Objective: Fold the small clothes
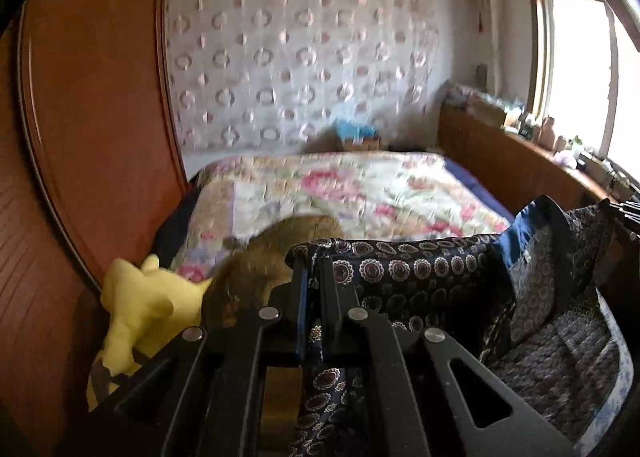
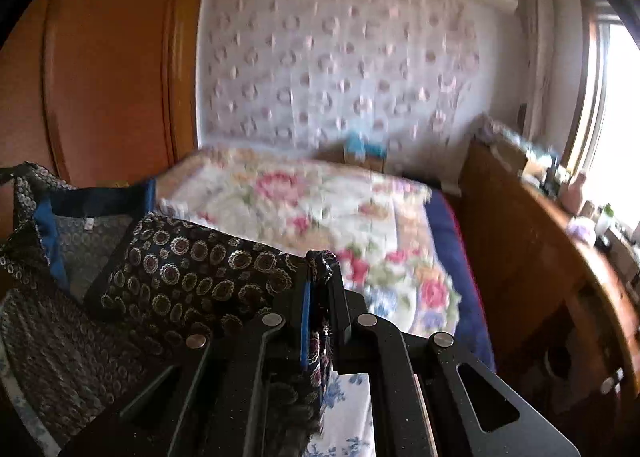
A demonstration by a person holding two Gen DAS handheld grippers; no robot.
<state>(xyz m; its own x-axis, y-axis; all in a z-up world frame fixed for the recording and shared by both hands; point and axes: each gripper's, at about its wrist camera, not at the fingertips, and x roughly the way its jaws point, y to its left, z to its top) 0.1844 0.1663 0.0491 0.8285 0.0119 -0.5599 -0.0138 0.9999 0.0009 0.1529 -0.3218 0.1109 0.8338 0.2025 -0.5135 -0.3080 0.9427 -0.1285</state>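
Dark medallion-print garment with blue neckband [image 1: 432, 277], stretched in the air over floral quilted bed [image 1: 360, 193]. Left gripper [image 1: 314, 281] clamps one edge, right gripper [image 2: 322, 281] clamps the other. White neck tag [image 2: 91, 222] unreadable. Yellow plush toy [image 1: 144, 309] at left.

Left gripper [image 1: 314, 281] – jaws pinched tight on the dark patterned garment [image 1: 420, 273], fingers pointing level and forward. Right gripper [image 2: 320, 281] – same pose, jaws clamped on the other edge of that cloth, raised off the surface
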